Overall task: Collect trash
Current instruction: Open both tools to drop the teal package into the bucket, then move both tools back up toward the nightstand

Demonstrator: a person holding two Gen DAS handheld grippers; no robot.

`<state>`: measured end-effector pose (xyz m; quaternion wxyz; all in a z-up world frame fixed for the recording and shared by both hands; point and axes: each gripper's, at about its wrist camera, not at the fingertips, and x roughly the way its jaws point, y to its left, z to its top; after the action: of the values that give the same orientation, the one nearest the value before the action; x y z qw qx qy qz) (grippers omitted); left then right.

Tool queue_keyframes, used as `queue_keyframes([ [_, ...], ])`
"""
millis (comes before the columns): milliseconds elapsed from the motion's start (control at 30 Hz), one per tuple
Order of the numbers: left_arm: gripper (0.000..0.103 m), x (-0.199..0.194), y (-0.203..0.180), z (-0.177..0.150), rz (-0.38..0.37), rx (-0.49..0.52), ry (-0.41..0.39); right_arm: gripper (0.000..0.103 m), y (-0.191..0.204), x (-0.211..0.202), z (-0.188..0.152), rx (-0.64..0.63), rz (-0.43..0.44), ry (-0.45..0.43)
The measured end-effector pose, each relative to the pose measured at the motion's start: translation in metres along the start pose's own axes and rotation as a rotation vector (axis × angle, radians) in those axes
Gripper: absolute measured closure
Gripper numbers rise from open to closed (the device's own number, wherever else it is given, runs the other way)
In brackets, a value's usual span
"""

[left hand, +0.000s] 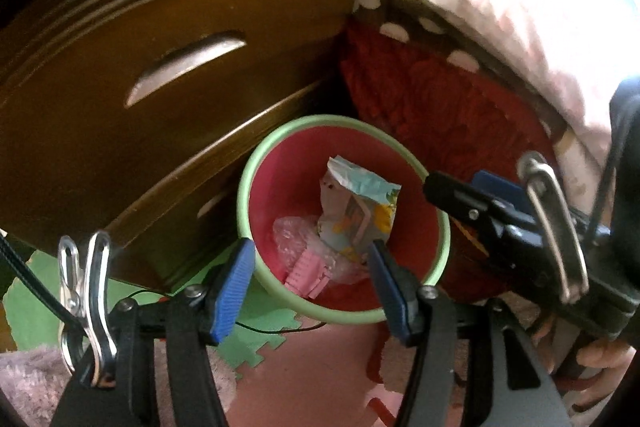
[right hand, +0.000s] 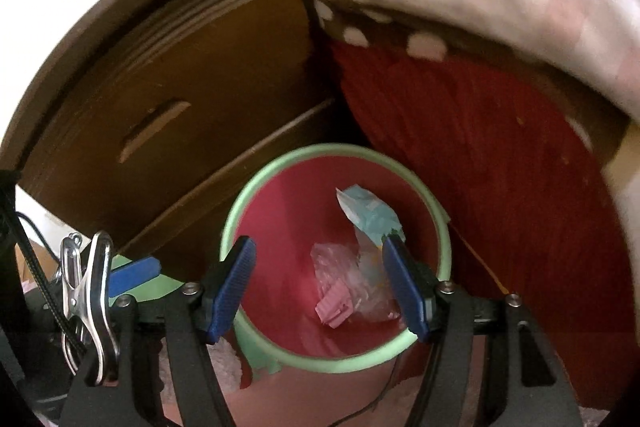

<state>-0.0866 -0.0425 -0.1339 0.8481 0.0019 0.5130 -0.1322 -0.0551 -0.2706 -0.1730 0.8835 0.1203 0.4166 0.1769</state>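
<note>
Three trash pieces (right hand: pixel 352 279) inside red bin (right hand: pixel 280 227)

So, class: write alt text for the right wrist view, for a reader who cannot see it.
An open right gripper hovers over a round red bin with a pale green rim, holding crumpled wrappers and clear plastic. A brown wooden drawer unit stands behind.

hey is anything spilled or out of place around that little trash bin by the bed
Nothing stands out. The bin stands upright between the wooden drawers and the red bed cover, and the wrapper, clear plastic and pink scrap all lie inside it. Both the left gripper and right gripper are open and empty above it.
</note>
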Motion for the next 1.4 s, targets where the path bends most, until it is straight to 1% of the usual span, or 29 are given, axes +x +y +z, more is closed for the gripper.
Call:
queue_keyframes([
  [133, 0.039, -0.011, 0.0, 0.001, -0.002, -0.005, -0.014, 0.036, 0.004, -0.015, 0.002, -0.033, 0.016, -0.048],
  [167, 0.039, -0.014, 0.0, 0.001, -0.005, 0.003, -0.031, 0.036, 0.006, -0.02, 0.003, -0.043, 0.018, -0.061],
  [433, 0.038, -0.043, -0.008, 0.006, -0.003, 0.045, -0.067, 0.036, 0.019, -0.048, 0.004, -0.101, 0.034, -0.141],
  [633, 0.038, -0.071, -0.012, 0.014, 0.002, 0.081, -0.119, 0.036, 0.026, -0.076, 0.01, -0.123, 0.054, -0.197],
  [800, 0.038, -0.094, -0.011, 0.025, 0.007, 0.092, -0.156, 0.036, 0.027, -0.099, 0.016, -0.102, 0.097, -0.238],
  [967, 0.038, -0.108, -0.001, 0.037, 0.006, 0.065, -0.158, 0.036, 0.032, -0.116, 0.022, -0.133, 0.089, -0.272],
  [1067, 0.038, -0.116, 0.004, 0.045, 0.015, 0.066, -0.163, 0.036, 0.034, -0.123, 0.028, -0.139, 0.103, -0.282],
  [1233, 0.038, -0.137, 0.016, 0.067, 0.012, 0.051, -0.18, 0.036, 0.044, -0.13, 0.036, -0.161, 0.111, -0.298],
  [1300, 0.038, -0.147, 0.019, 0.078, 0.024, 0.059, -0.204, 0.036, 0.047, -0.131, 0.039, -0.162, 0.116, -0.299],
  [1400, 0.038, -0.161, 0.025, 0.1, 0.056, 0.077, -0.271, 0.036, 0.052, -0.133, 0.042, -0.171, 0.128, -0.299],
])
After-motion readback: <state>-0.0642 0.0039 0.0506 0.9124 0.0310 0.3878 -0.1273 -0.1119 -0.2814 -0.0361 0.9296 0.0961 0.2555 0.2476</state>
